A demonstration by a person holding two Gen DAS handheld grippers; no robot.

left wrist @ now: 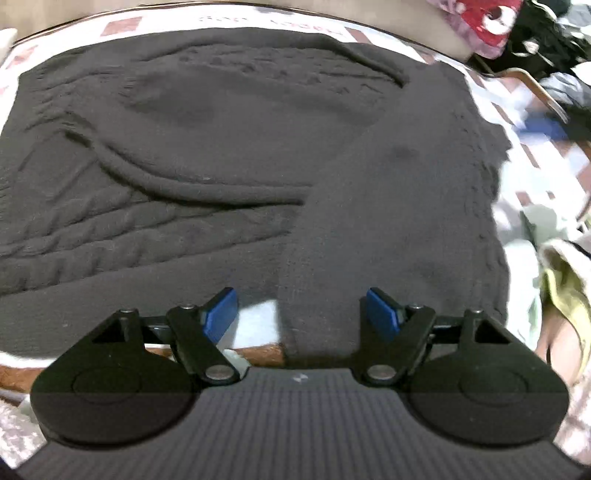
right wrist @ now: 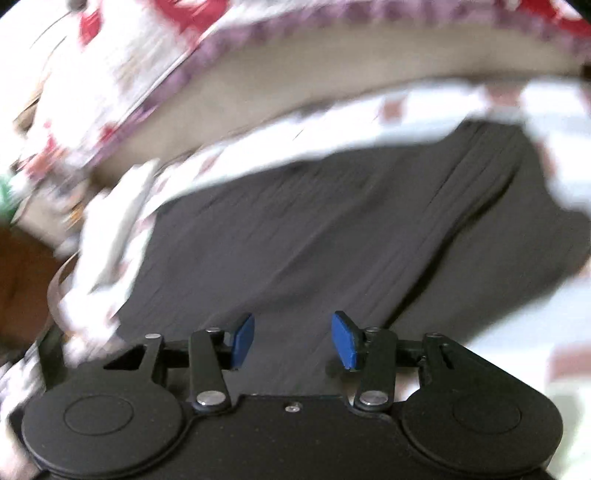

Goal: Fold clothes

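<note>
A dark grey cable-knit sweater [left wrist: 229, 158] fills most of the left wrist view, spread flat on a white cloth with reddish-brown squares [left wrist: 122, 26] that shows around it from 9 through 12 to 3 o'clock. One sleeve [left wrist: 369, 229] is folded across the body, running from about 1 o'clock down to the near edge at 6 o'clock; thick rolled folds and cable ribs sit at 9 o'clock. At 3 to 4 o'clock lies a pale yellow-green garment [left wrist: 565, 291], and at 1 o'clock a heap of dark and red items [left wrist: 517, 22], too blurred to name.

The left gripper [left wrist: 301, 314] hangs over the sweater's near edge at 6 o'clock — its blue pads [left wrist: 220, 314] stand wide apart, holding nothing.

The right wrist view is motion-blurred. The same sweater [right wrist: 314, 236] stretches from the centre toward 2 o'clock, with the patterned cloth [right wrist: 332, 122] beyond it. The right gripper [right wrist: 293, 341] hovers over the dark knit at 6 o'clock — pads [right wrist: 242, 343] apart and empty.
</note>
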